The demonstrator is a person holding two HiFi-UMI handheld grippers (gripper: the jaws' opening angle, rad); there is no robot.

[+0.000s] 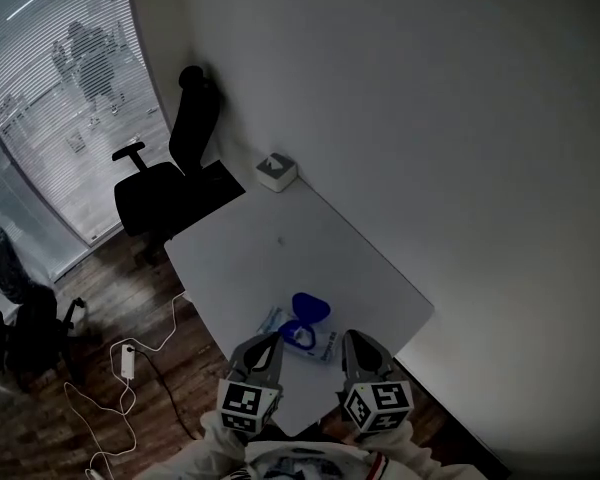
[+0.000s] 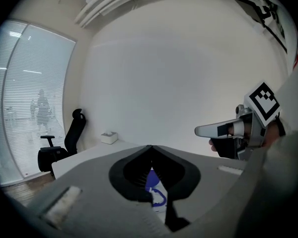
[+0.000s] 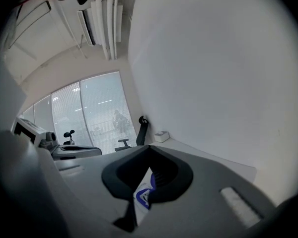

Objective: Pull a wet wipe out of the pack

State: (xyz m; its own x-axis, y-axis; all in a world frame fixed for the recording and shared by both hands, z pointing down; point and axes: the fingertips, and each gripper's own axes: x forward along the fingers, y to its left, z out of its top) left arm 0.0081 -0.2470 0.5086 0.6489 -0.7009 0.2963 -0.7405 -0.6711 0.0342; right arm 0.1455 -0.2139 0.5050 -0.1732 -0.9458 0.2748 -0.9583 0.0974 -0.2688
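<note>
Near: we hold left gripper (image 1: 268, 346) and right gripper (image 1: 354, 344) low over the table (image 1: 280, 253) edge, both with jaws closed on nothing | Middle: wipe pack (image 1: 317, 341) lies just ahead, between them, blue lid (image 1: 311, 308) flipped up, apparently ready for a pull | Far: white box (image 1: 276, 171), chair (image 1: 170, 163).

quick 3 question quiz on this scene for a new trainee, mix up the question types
1. True or false: the wet wipe pack lies on the table with its blue lid flipped open.
2. Where does the small white box sit? A) at the table's far corner B) at its near edge C) in its middle
3. Fill in: the left gripper and the right gripper each have their fingers ___, with nothing held.
Key: 1 true; 2 A; 3 shut.
</note>
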